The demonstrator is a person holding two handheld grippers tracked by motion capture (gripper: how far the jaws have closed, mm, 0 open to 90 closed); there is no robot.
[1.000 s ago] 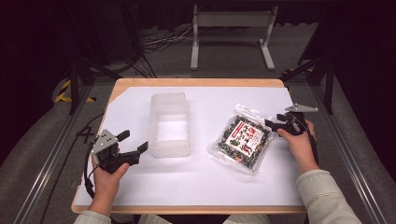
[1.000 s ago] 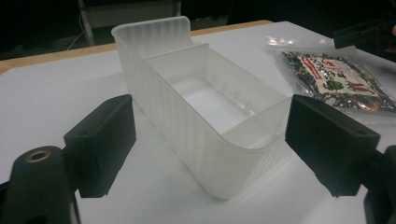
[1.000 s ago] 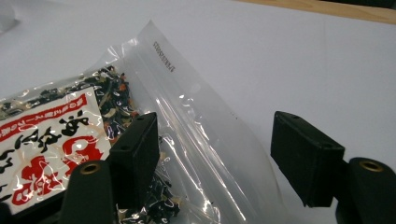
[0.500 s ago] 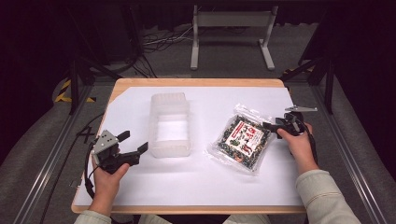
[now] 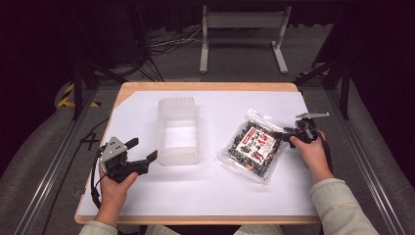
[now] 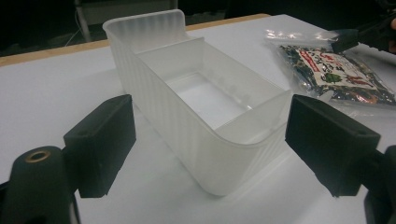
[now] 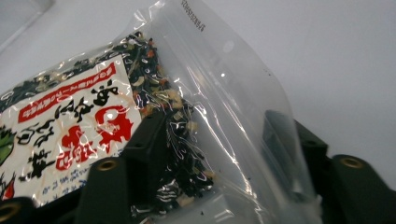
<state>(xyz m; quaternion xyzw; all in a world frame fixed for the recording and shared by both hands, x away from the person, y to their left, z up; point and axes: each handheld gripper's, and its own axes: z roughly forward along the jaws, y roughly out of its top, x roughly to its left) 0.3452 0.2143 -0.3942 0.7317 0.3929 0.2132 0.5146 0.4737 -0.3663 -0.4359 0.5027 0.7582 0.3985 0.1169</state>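
A clear bag of dark dried mix with a red and white label [image 5: 252, 147] [image 7: 93, 112] lies flat on the right of the table. My right gripper [image 5: 282, 134] [image 7: 210, 135] has the bag's right edge between its jaws, one jaw over the label side and one behind the clear plastic. The jaws have just been closing, and a gap still shows. An empty translucent plastic container [image 5: 177, 157] [image 6: 159, 93] stands mid-table. My left gripper [image 5: 142, 149] [image 6: 210, 135] rests open just short of its near end wall, holding nothing. The bag [image 6: 334, 70] lies beyond the container.
White paper [image 5: 220, 191] covers the wooden table top. A metal stand [image 5: 242, 29] and cables lie on the floor behind the table. Frame rails run along both sides. The right gripper [image 6: 359, 37] shows far off at the bag's edge.
My right gripper has shifted a little left onto the bag's edge and its jaws have narrowed. The left hand, the container and the bag have stayed put.
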